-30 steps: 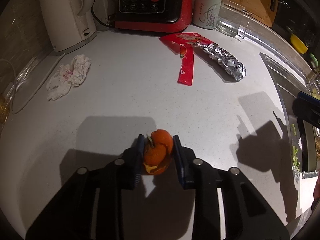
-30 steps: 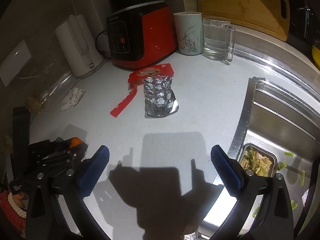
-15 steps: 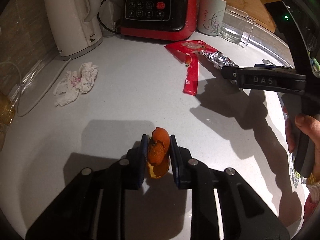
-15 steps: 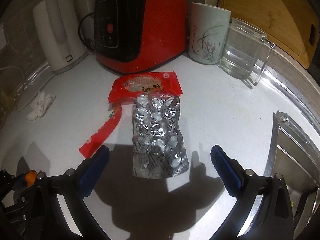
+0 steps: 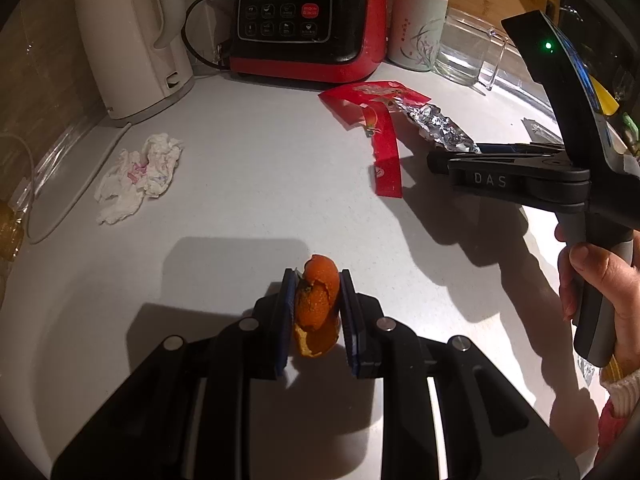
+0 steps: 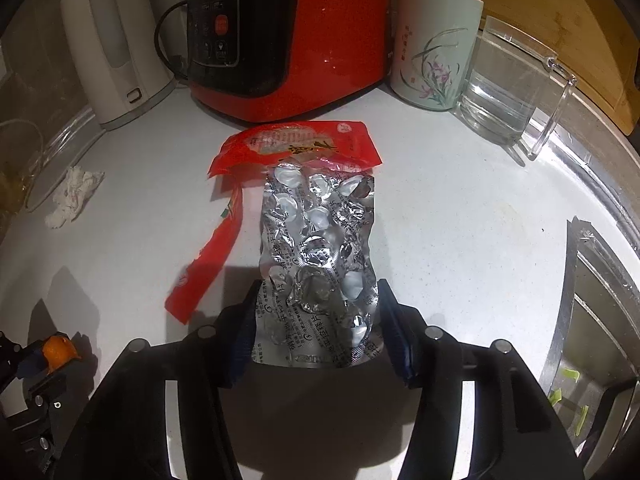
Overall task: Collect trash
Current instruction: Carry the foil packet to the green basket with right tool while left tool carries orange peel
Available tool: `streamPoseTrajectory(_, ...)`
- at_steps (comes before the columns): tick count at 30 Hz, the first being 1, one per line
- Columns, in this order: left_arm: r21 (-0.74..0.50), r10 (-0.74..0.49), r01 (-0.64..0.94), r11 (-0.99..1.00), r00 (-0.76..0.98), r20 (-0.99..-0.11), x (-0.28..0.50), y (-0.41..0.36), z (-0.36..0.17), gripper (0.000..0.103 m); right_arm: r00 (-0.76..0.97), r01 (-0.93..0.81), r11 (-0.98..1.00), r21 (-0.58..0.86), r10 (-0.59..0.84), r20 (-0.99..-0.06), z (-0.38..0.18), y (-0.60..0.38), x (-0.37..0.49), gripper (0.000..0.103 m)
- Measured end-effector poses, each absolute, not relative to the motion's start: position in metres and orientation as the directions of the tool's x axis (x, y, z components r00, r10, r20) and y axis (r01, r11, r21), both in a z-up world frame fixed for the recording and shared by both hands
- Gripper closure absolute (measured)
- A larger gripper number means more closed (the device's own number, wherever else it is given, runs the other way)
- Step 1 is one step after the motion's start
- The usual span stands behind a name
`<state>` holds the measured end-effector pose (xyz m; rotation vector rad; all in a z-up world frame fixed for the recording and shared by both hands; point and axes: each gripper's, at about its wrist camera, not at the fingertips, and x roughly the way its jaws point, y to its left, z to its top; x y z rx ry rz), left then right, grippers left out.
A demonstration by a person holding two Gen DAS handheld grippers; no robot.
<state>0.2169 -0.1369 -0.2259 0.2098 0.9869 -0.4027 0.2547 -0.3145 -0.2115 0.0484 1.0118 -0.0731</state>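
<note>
My left gripper (image 5: pixel 316 276) is shut on a curled piece of orange peel (image 5: pixel 316 304) just above the white counter (image 5: pixel 248 184); the peel (image 6: pixel 60 350) also shows low on the left in the right wrist view. My right gripper (image 6: pixel 318 292) is closing around a crumpled silver foil blister pack (image 6: pixel 316 248), and its blue pads meet the pack's two long edges. A red wrapper (image 6: pixel 296 144) lies under the pack's far end, with a torn red strip (image 6: pixel 208 264) beside it. A crumpled white tissue (image 5: pixel 140 176) lies to the left.
Along the back wall stand a white kettle (image 5: pixel 128 40), a red and black appliance (image 5: pixel 304 20), a flowered mug (image 6: pixel 432 44) and a glass jug (image 6: pixel 508 84). A steel sink (image 6: pixel 592 292) with green scraps lies to the right. A hand (image 5: pixel 600 276) holds the right gripper's handle.
My right gripper came forward over the foil pack and its jaws narrowed from wide open onto the pack's edges. The left gripper tightened slightly on the peel and stayed put.
</note>
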Motion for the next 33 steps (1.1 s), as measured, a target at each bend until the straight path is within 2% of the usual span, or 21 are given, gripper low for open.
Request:
streamPoseTrajectory(13, -0.024, -0.245, 0.424, 0.905, 0.476, -0.845, 0.194, -0.123, -0.215, 0.082, 0.541, 0.083, 0.994, 0.075, 0.019, -0.841, -0.196, -0.302, 0.195, 0.050)
streamPoseTrajectory(21, -0.027, -0.255, 0.454, 0.891, 0.450, -0.856, 0.144, -0.102, -0.209, 0.082, 0.545, 0.081, 0.987, 0.141, 0.075, -0.835, -0.184, -0.278, 0.107, 0.050)
streamPoseTrajectory(33, -0.023, -0.270, 0.519, 0.854, 0.406, -0.873, 0.024, -0.062, -0.199, 0.082, 0.570, 0.129, 0.970, 0.208, 0.099, -0.815, -0.158, -0.251, -0.053, 0.050)
